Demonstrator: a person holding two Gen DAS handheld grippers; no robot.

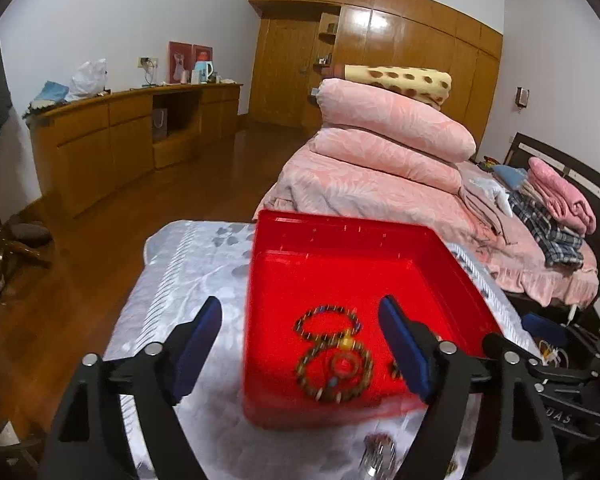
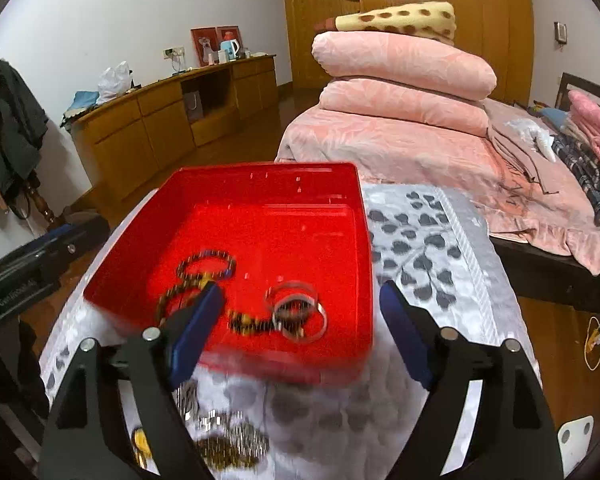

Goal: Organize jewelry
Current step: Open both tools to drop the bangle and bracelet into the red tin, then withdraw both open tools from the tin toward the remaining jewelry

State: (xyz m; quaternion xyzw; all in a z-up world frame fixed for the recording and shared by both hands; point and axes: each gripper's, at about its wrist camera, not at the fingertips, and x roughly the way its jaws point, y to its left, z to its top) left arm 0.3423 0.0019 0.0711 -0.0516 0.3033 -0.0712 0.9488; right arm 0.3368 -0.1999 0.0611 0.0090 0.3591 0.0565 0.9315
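Here, both tongs [image 1: 300,344] [image 2: 302,328] gape wide over a glossy red tray [image 2: 364,256] holding beaded bracelets [image 1: 332,354].

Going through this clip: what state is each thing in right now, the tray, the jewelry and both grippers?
red tray: uncovered, on the patterned cloth
beaded bracelets: inside the tray
silver bangles: inside the tray
loose jewelry: on the cloth, outside the tray
left gripper: open, holding nothing
right gripper: open, holding nothing
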